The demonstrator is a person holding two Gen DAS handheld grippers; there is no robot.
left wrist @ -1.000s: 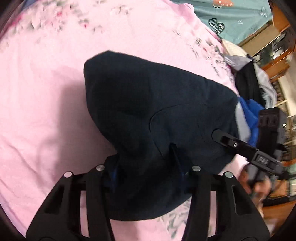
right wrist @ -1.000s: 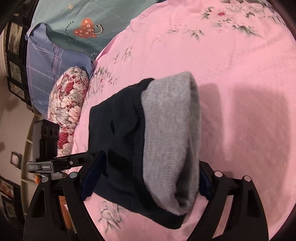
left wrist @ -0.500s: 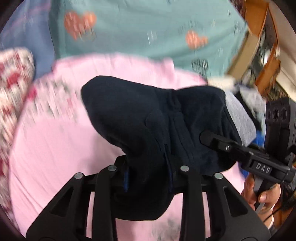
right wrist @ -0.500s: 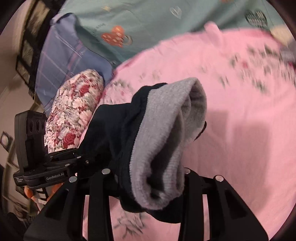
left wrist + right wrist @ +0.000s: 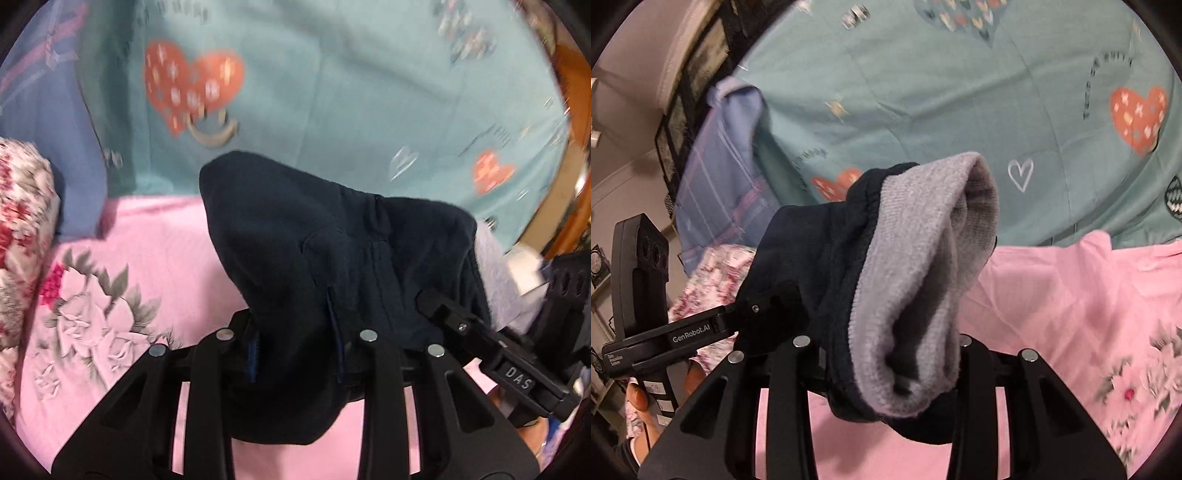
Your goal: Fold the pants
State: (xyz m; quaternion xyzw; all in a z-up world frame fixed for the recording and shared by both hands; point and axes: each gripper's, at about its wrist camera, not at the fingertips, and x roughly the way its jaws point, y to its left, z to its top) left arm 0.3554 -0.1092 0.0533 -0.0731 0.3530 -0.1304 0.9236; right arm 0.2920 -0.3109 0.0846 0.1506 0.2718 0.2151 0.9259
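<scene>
Left wrist view: left gripper (image 5: 295,347) clenched on the pants (image 5: 314,266), dark navy fleece, soft and bunched into a rounded hump at frame centre, held above the pink floral sheet (image 5: 122,280). Grey lining shows at right edge. Teal heart-print blanket (image 5: 332,92) fills the upper frame; floral pillow (image 5: 22,229) at far left. Open sheet lower left.

Right wrist view: right gripper (image 5: 882,354) clamped on the same pants (image 5: 812,251) at the grey ribbed waistband (image 5: 916,266), rolled into a thick tube at centre. Left gripper (image 5: 757,314) bites the navy fabric at mid-left, tool angled in from lower left. Pink sheet (image 5: 1071,314) open at right.
</scene>
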